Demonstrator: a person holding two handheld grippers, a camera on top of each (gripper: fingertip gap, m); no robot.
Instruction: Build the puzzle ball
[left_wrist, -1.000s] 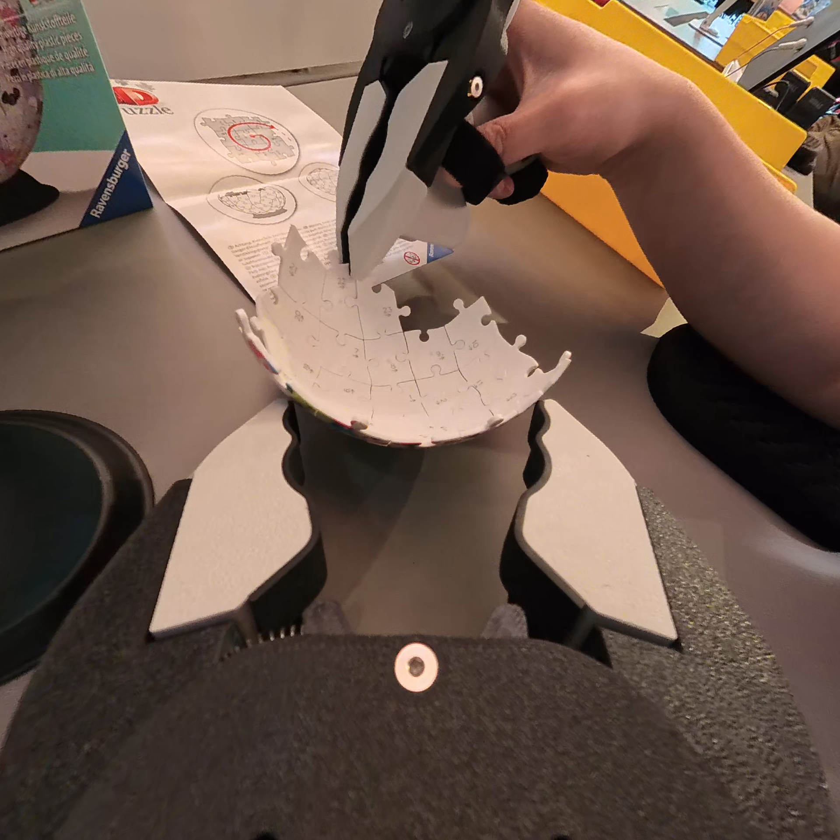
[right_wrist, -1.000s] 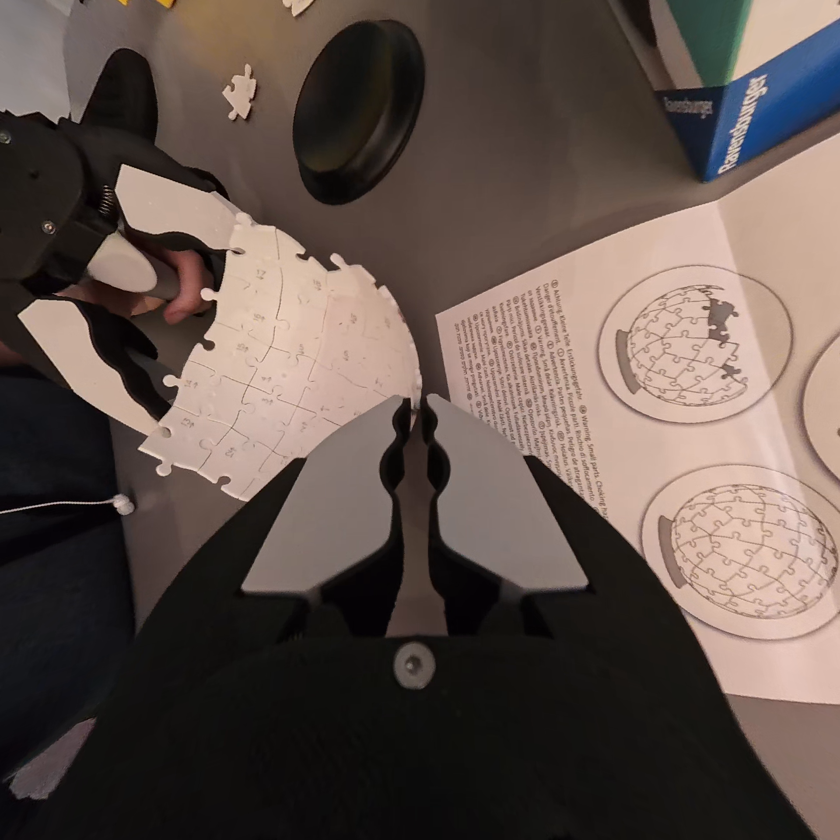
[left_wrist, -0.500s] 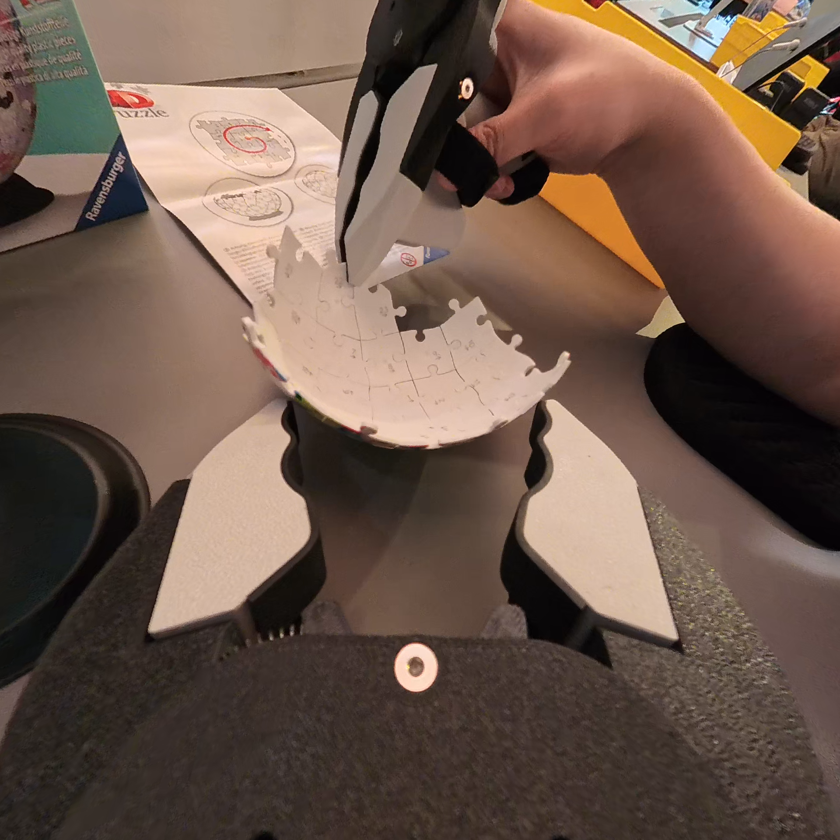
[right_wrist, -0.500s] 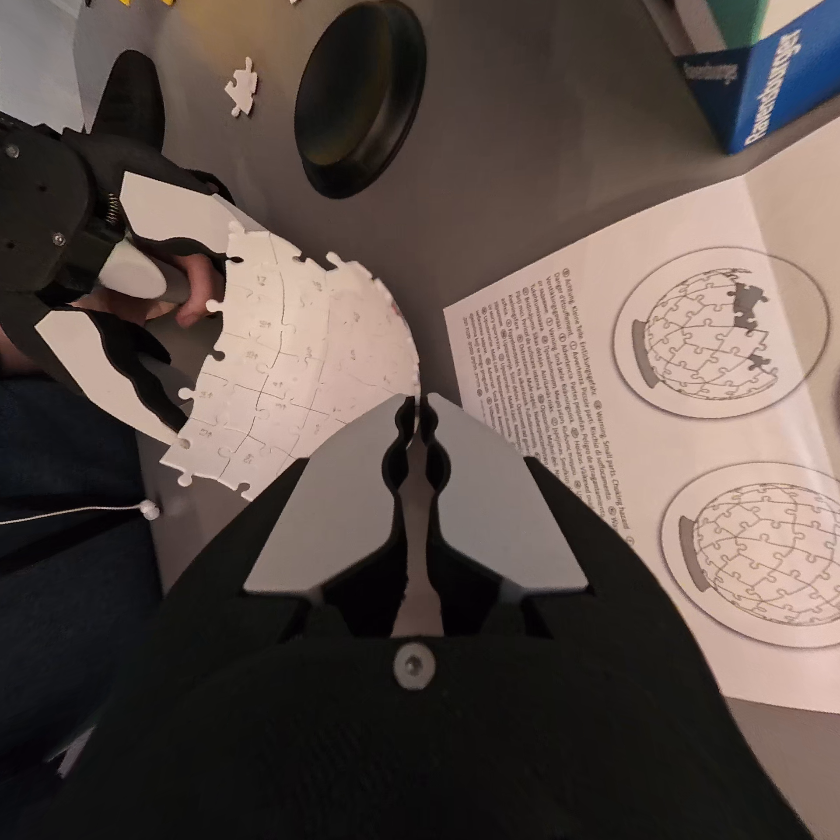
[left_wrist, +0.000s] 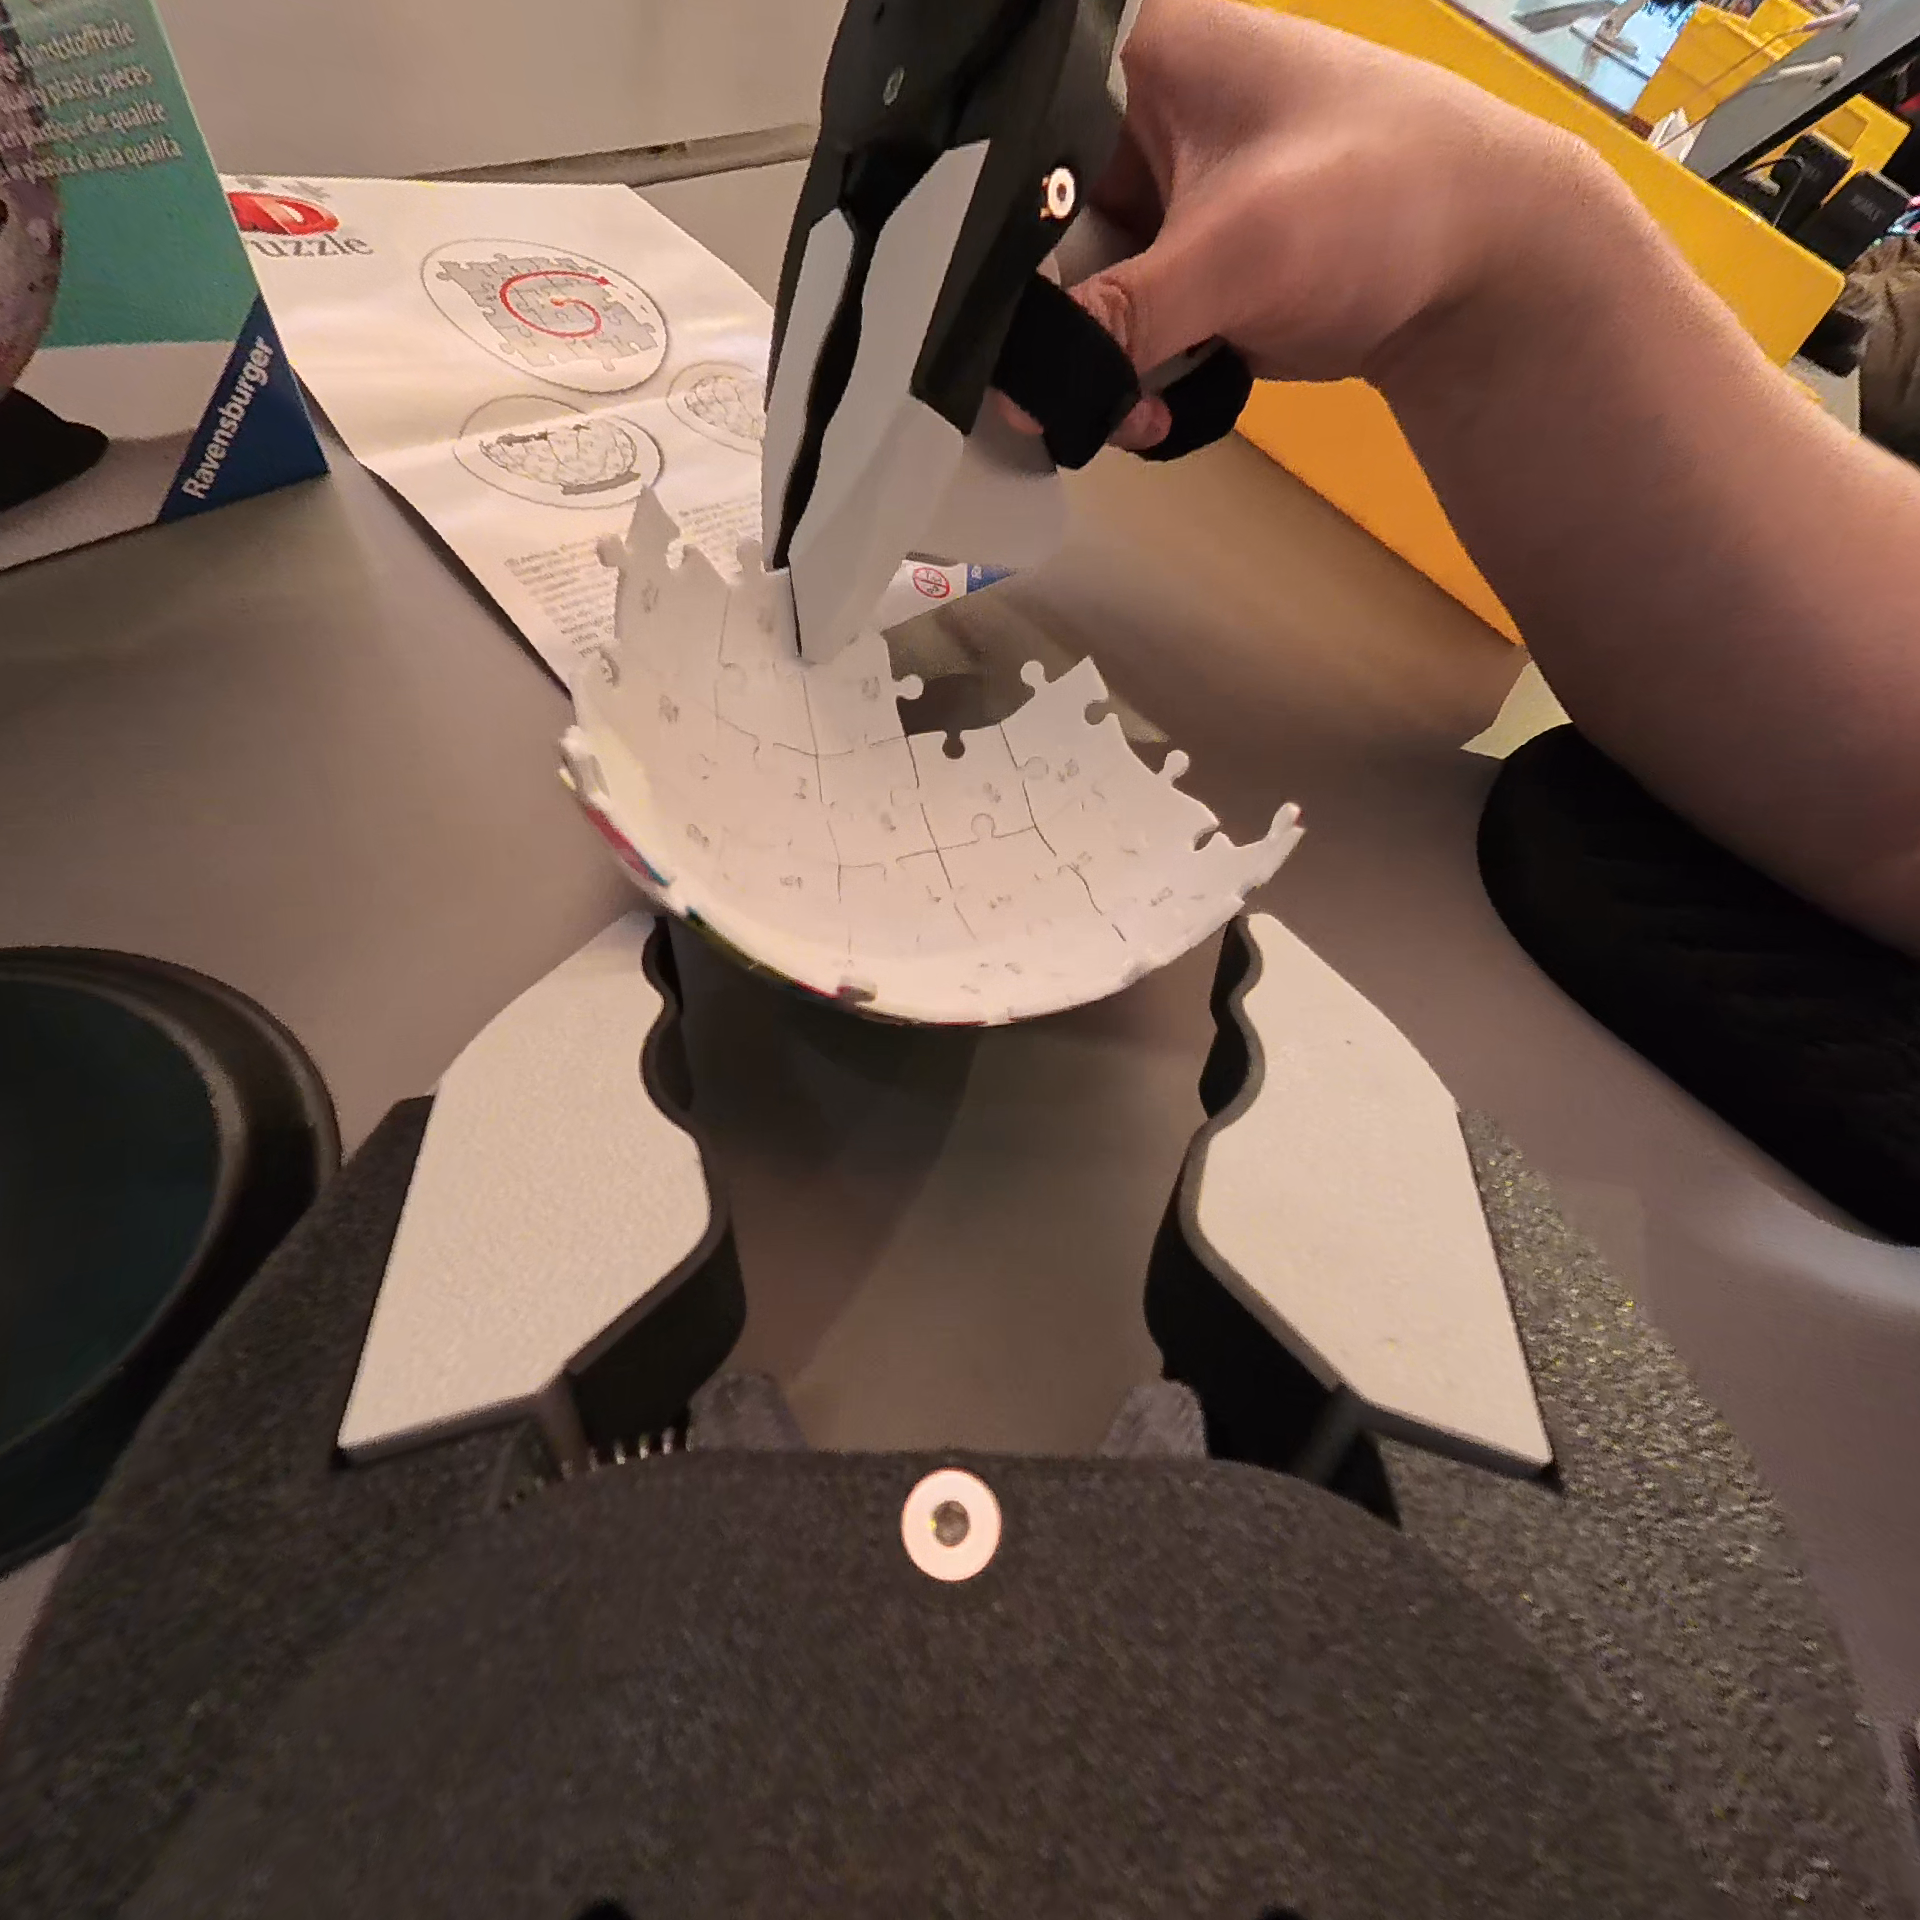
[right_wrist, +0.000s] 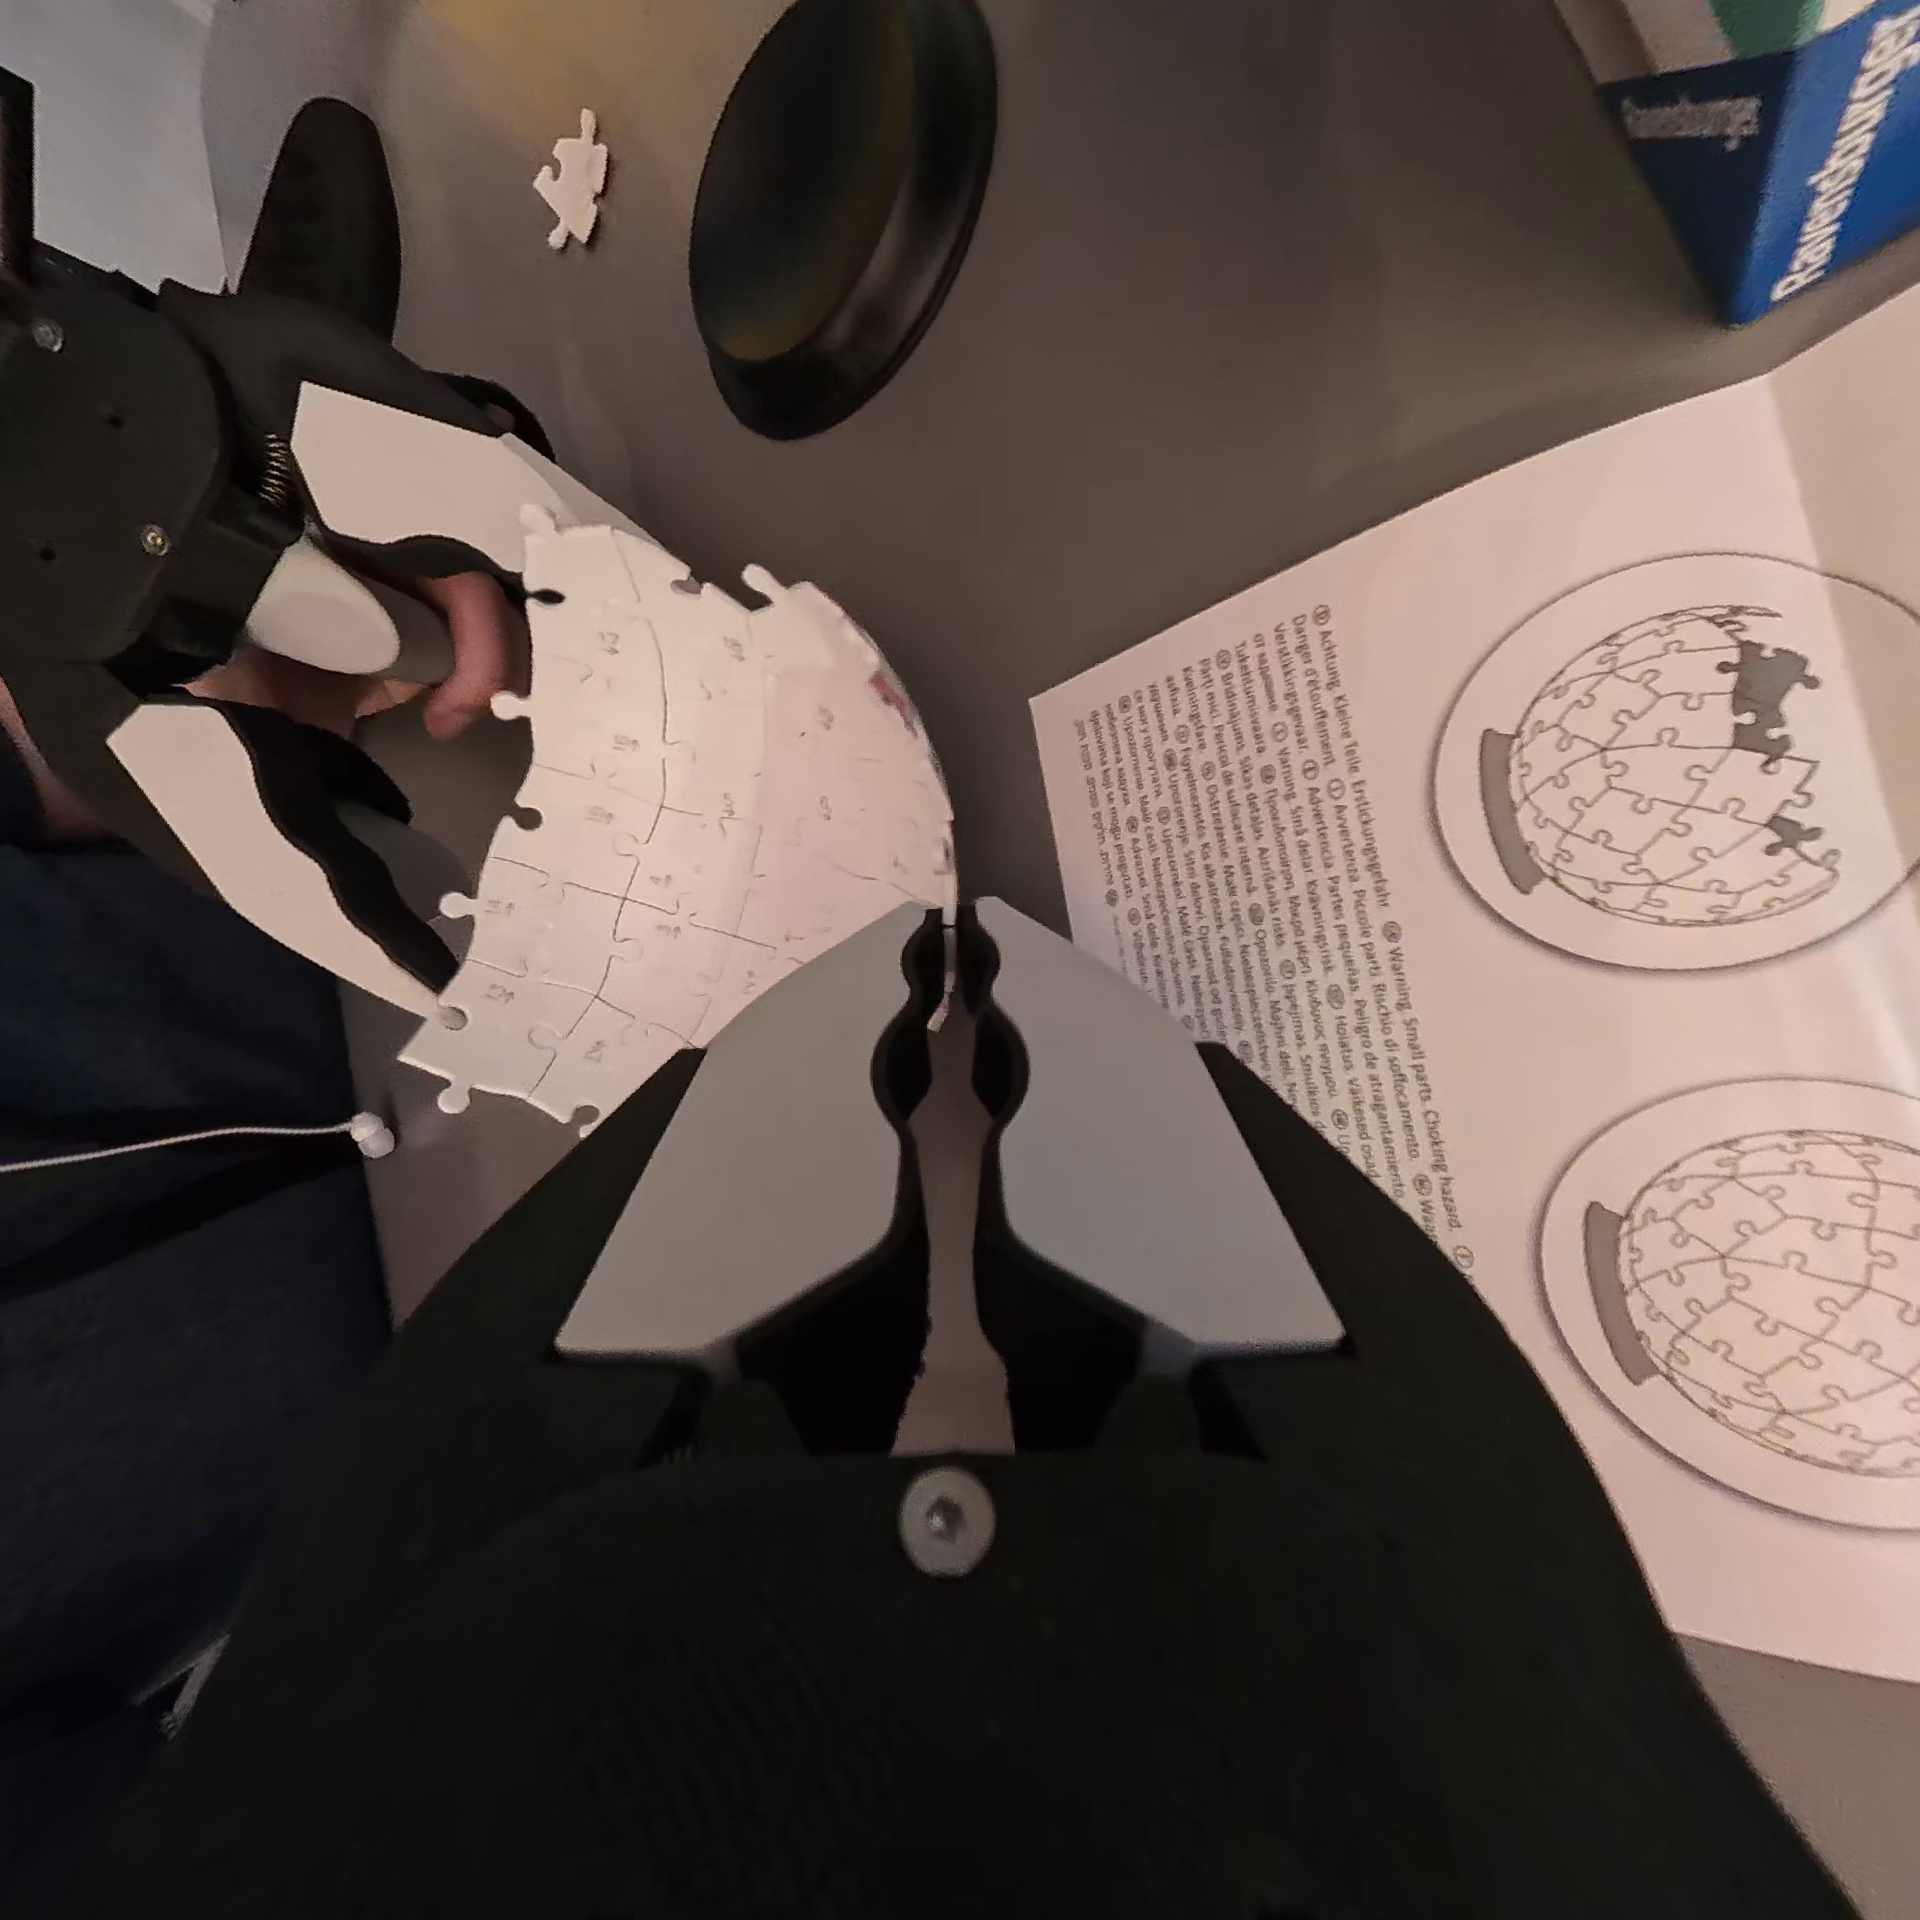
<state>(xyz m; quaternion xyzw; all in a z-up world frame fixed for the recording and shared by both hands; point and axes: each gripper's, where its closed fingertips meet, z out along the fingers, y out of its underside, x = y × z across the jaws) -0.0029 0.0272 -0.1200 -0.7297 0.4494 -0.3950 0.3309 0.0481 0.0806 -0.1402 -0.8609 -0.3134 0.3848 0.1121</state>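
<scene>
On the grey table, just beyond the left gripper, sits the half-built puzzle ball, a white curved shell of joined pieces with a notched rim, its open side up. The left gripper's jaws stand wide apart on either side of the shell's near edge; whether they touch it cannot be told. The right gripper, held by a hand from above, has its jaws pressed together on the shell's far rim (a thin white edge shows between the tips in the right wrist view). The printed outer face of the shell is almost wholly hidden; only slivers of colour show at its lower edge. The instruction sheet lies beside the shell, partly covered by it and cut off by the frame. The puzzle box is cropped at the corner. A dark round stand and one loose puzzle piece lie farther off.
</scene>
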